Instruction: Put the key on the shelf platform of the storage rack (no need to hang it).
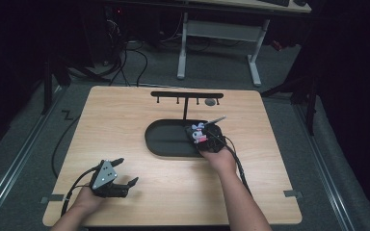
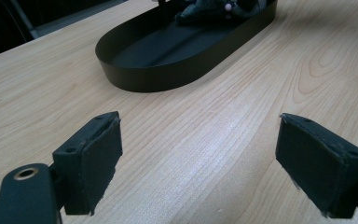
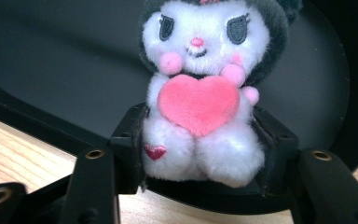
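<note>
A small plush toy (image 3: 200, 102), white with a dark hood and a pink heart on its chest, sits between the jaws of my right gripper (image 3: 200, 140). Both pads lie against its lower flanks. In the high view the plush toy (image 1: 198, 132) and right gripper (image 1: 204, 138) are over the right end of the black oval tray (image 1: 164, 139). Behind the toy is the tray's dark floor (image 3: 51, 70). My left gripper (image 1: 127, 171) rests near the table's front left, open and holding nothing. Its jaws (image 2: 196, 163) stand wide apart over bare wood, facing the tray (image 2: 168, 70).
A black T-shaped rack (image 1: 187, 95) with small hooks rises behind the tray, and a small grey round thing (image 1: 210, 102) lies by its right end. Cables trail from both grippers across the wooden table (image 1: 125, 120). A white desk frame (image 1: 221, 43) stands on the floor beyond.
</note>
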